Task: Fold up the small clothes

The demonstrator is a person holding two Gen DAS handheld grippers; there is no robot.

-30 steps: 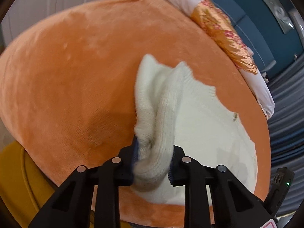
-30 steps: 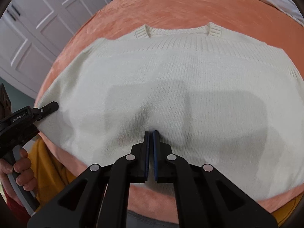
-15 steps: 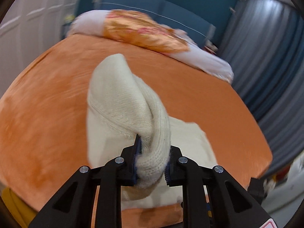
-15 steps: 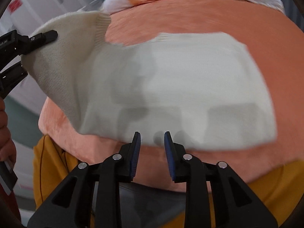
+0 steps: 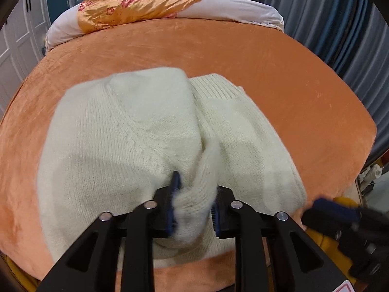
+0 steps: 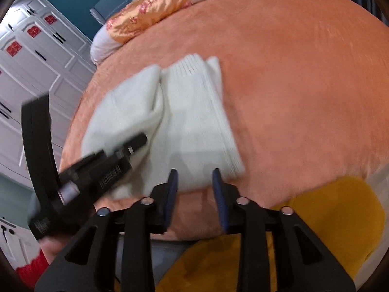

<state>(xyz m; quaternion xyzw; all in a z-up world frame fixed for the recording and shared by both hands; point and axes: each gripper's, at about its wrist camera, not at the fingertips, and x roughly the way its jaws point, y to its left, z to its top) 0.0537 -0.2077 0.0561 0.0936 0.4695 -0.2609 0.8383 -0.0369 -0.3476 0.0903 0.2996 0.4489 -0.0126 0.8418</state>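
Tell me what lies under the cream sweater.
Under the cream sweater is the orange bedspread, showing on every side. The left gripper pinches a bunched fold of the sweater. Anything beneath the knit itself is covered and cannot be seen.

A: Lighting? Left wrist view first.
B: Bright, even indoor light. Soft grey shadows across the cream sweater (image 5: 126, 146), lower half of frame. Mild sheen on the satin pillow (image 5: 136, 4), top centre.
A: Blur?
B: Motion blur on the sweater's upper edge and on the right gripper (image 5: 340, 221) at lower right. Left gripper (image 5: 194, 202) fairly sharp.
A: Right wrist view?
B: Whole sweater smeared, left gripper blurred at left. Heavy fisheye bend, dark vignette in the corners of both frames.
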